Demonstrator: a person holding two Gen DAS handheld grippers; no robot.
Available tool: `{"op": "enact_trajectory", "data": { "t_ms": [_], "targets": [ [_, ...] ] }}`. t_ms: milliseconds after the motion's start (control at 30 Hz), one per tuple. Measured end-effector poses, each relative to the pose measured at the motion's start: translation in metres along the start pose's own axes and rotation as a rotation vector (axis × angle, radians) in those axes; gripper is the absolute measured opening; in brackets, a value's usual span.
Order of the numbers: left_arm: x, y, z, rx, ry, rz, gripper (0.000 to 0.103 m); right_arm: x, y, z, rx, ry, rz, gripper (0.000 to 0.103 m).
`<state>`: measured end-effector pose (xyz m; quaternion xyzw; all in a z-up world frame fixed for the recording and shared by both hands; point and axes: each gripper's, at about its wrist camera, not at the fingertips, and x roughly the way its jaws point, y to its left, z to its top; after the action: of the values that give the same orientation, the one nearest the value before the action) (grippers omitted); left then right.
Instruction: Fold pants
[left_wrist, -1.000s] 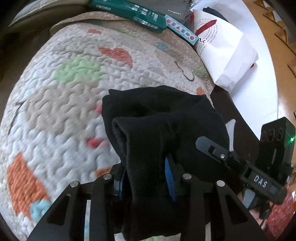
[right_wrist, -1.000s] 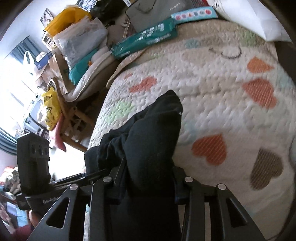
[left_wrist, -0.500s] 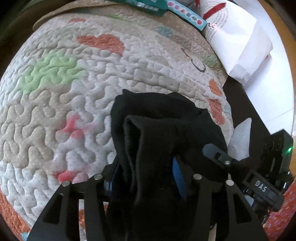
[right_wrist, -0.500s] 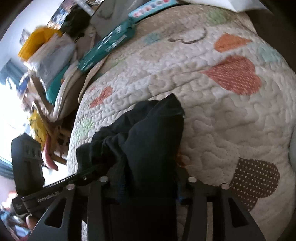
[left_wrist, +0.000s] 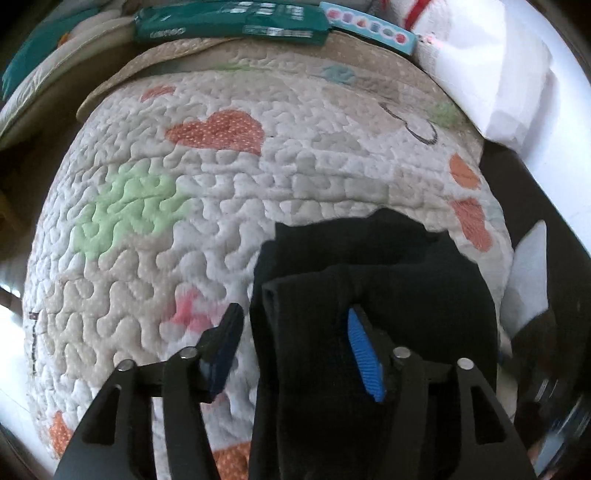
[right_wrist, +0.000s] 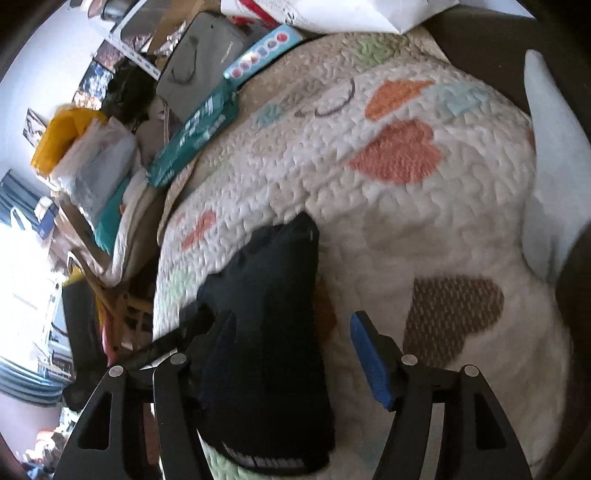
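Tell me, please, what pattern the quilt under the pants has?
The quilt is white with coloured hearts: orange, green, brown. The right wrist view shows it best.

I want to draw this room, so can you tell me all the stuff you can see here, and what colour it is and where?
pants: one, black, bunched on the near edge of the quilt, between both sets of jaws
quilt: one, white with coloured hearts, covering the bed
long packet: one, teal, along the quilt's far edge
strip with coloured dots: one, light blue, beside the teal packet
paper bag: one, white, past the quilt's far corner
bag: one, grey, behind the teal packet
pile of things: several, yellow, white and teal, off the quilt's side; too blurred to name
left gripper: one, black with blue pads, jaws just opened, pants loose between them
right gripper: one, black with blue pads, jaws just opened over the pants
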<state>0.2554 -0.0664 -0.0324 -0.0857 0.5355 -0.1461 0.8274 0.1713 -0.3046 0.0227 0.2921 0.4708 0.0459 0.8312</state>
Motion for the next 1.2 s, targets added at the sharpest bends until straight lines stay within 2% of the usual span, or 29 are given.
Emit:
{"op": "enact_trajectory", "data": {
  "t_ms": [67, 167, 267, 400, 533, 633, 767, 867, 967, 1200],
  "targets": [
    [0.008, 0.013, 0.007, -0.07, 0.022, -0.042, 0.071, 0.007, 0.006, -0.011, -0.042, 0.037, -0.044, 0.07],
    [0.015, 0.027, 0.011, -0.137, 0.04, -0.113, 0.074, 0.018, 0.011, -0.022, -0.098, 0.047, -0.11, 0.071],
    [0.01, 0.026, 0.011, -0.12, 0.042, -0.118, 0.074, 0.031, 0.009, -0.024, -0.135, 0.036, -0.157, 0.083],
    [-0.015, 0.024, 0.002, -0.108, 0.006, -0.102, 0.074, 0.024, 0.007, -0.022, -0.123, 0.001, -0.14, 0.084],
    [-0.063, 0.019, -0.027, -0.069, -0.061, 0.023, 0.074, -0.007, 0.026, -0.022, -0.179, -0.078, -0.16, 0.084],
    [-0.099, 0.019, -0.057, -0.075, -0.084, 0.019, 0.074, -0.033, 0.04, -0.032, -0.208, -0.126, -0.152, 0.084],
    [-0.13, 0.016, -0.101, -0.09, -0.108, 0.08, 0.074, -0.053, 0.048, -0.059, -0.219, -0.148, -0.133, 0.084],
    [-0.141, 0.006, -0.126, -0.07, -0.14, 0.158, 0.074, -0.061, 0.048, -0.086, -0.238, -0.146, -0.149, 0.084],
    [-0.153, -0.008, -0.151, -0.023, -0.2, 0.275, 0.074, -0.061, 0.039, -0.112, -0.23, -0.127, -0.177, 0.084],
    [-0.181, -0.028, -0.183, 0.024, -0.291, 0.359, 0.075, -0.073, 0.031, -0.132, -0.207, -0.156, -0.184, 0.084]
  ]
}}
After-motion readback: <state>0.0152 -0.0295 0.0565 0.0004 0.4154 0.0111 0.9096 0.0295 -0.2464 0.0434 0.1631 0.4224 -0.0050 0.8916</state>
